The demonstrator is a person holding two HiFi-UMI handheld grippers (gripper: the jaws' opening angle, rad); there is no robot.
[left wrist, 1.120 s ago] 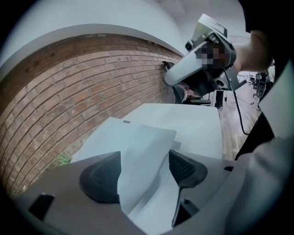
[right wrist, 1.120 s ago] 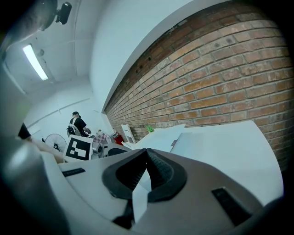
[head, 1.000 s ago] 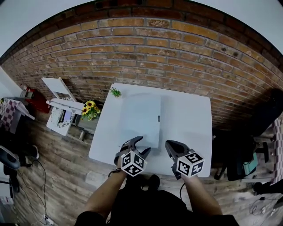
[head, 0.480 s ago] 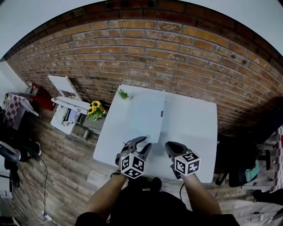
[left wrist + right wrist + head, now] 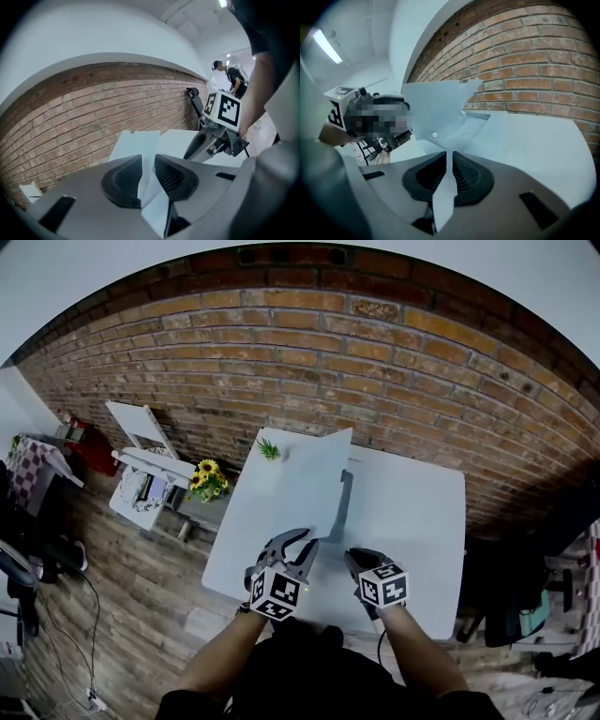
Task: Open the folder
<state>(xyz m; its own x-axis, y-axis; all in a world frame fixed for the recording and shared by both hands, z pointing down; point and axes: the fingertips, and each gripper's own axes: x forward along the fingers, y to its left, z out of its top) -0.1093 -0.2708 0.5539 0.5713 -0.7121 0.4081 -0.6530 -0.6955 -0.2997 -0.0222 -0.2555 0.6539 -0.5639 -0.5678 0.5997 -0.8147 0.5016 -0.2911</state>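
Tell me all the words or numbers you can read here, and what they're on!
None: no word or number can be read in any view.
folder: plain and pale, no label showing.
marker cubes: black-and-white square patterns, not letters.
Things on the white rack by the brick wall: too small to read.

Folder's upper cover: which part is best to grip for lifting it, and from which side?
Probably pinch the upper cover at its near edge, coming from the person's side: it is a flat sheet hinged along its left side, so only edges offer a grip. The left gripper, jaws just closed further, is shut on that edge.
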